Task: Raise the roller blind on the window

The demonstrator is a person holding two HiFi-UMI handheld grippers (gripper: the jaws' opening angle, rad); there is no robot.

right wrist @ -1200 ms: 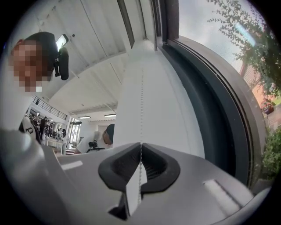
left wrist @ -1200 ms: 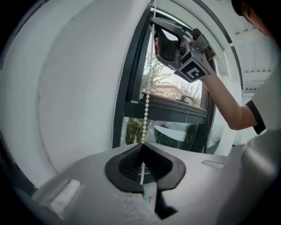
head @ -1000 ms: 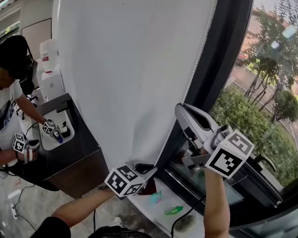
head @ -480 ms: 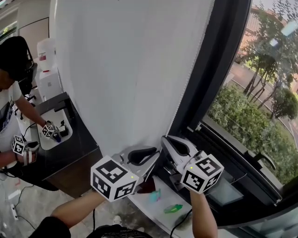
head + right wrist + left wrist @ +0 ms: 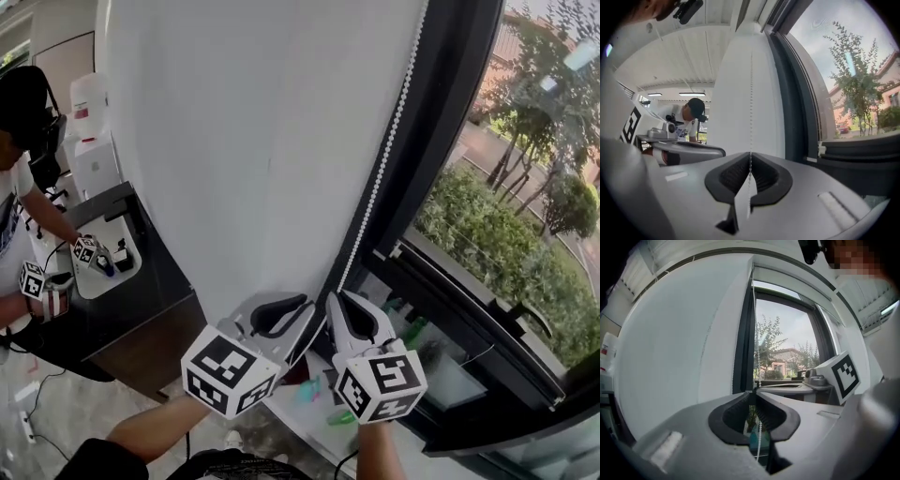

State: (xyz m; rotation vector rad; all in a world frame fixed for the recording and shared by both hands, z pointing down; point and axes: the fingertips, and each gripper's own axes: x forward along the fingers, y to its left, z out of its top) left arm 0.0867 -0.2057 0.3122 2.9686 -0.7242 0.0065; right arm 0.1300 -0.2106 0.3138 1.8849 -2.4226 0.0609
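Tension on the bead chain [image 5: 379, 178] along the right edge of the lowered roller blind [image 5: 253, 141] is what I'm after, so my right gripper [image 5: 750, 157] pinches it tight while the jaws of my left gripper [image 5: 754, 392] are closing around it just alongside.

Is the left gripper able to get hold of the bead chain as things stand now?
Probably yes. The bead chain runs between the jaws of the left gripper, which are closing, and nothing blocks it. The right gripper, close beside it, is shut on the bead chain.
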